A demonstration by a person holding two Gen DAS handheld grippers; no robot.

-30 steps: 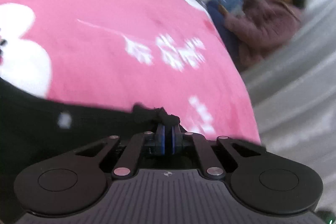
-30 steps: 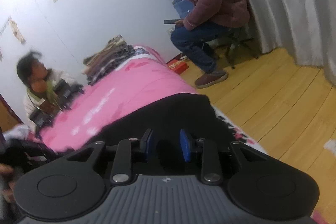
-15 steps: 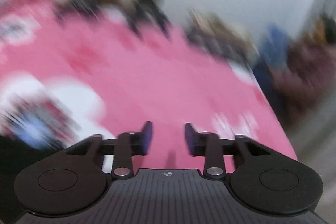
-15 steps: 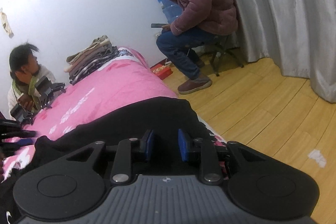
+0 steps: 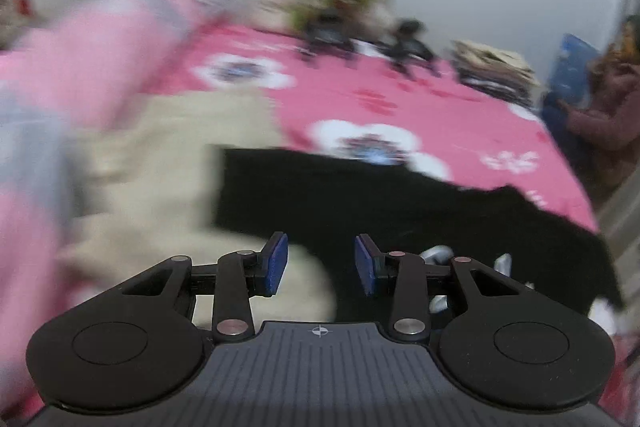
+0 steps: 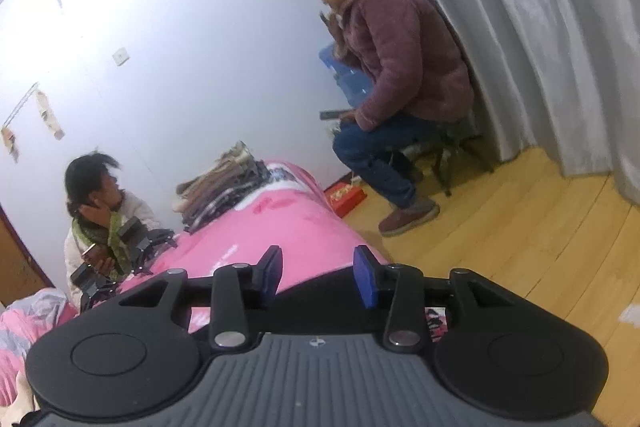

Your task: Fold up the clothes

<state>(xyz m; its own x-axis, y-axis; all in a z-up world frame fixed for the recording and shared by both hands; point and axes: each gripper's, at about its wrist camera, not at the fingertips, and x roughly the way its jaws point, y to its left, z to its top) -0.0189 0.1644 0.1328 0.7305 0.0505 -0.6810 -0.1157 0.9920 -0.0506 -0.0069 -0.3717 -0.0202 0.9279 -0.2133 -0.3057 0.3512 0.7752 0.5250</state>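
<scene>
While the left wrist shows a black garment, the right shows floorboards.

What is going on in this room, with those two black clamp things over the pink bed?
Someone is folding clothes with a handheld gripper in each hand. A black garment lies spread on the pink bedspread, beside a cream one. The left gripper and right gripper are both opening, with nothing between their pads. A stack of folded clothes sits at the far end. Two other people sit nearby.
</scene>
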